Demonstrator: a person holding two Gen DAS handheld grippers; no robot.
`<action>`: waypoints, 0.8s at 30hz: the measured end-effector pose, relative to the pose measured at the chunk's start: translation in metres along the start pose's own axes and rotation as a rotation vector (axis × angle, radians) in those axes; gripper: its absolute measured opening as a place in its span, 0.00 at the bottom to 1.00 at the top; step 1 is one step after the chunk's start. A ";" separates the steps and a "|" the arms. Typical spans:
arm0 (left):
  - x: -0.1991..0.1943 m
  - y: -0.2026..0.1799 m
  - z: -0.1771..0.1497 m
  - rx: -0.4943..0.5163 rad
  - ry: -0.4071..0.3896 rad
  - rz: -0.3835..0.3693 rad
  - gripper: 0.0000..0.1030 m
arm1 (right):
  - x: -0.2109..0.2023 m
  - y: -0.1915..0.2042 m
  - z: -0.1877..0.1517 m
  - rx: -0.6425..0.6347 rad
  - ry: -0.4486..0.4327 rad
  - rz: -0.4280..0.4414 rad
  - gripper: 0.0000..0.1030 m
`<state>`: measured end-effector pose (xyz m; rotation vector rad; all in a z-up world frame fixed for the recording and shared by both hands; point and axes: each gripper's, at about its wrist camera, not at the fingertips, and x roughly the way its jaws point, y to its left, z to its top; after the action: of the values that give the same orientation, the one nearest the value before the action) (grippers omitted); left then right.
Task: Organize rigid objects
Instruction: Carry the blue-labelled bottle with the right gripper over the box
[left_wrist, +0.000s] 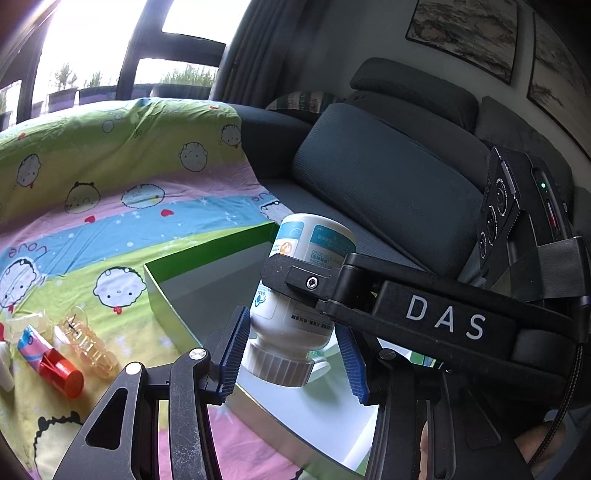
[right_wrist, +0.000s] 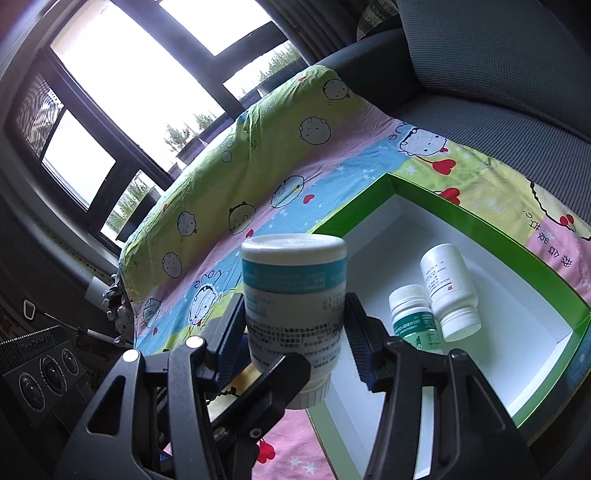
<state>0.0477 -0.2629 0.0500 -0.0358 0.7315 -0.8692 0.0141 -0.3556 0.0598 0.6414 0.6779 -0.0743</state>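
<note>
While both the left gripper (left_wrist: 291, 354) and the right gripper (right_wrist: 295, 332) clamp one inverted white pill bottle (right_wrist: 293, 295) at centre frame over the green-rimmed box (right_wrist: 480, 218), uneven release risks tipping it onto the two bottles (right_wrist: 436, 302) lying inside.

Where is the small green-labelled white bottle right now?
In the right wrist view, the small green-labelled white bottle lies inside the green-rimmed white box, beside a taller white bottle.

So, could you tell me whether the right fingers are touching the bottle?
Touching: the right wrist view shows both fingers pressed against the bottle.
</note>
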 end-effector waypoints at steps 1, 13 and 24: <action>0.003 -0.001 0.000 -0.001 0.005 -0.005 0.47 | 0.000 -0.002 0.001 0.005 0.001 -0.006 0.51; 0.024 -0.002 -0.003 -0.018 0.059 -0.036 0.47 | 0.007 -0.021 0.004 0.057 0.024 -0.050 0.51; 0.041 0.002 -0.001 -0.041 0.107 -0.058 0.47 | 0.014 -0.031 0.005 0.081 0.056 -0.088 0.51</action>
<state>0.0655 -0.2902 0.0248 -0.0475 0.8515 -0.9165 0.0201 -0.3821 0.0378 0.6931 0.7598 -0.1669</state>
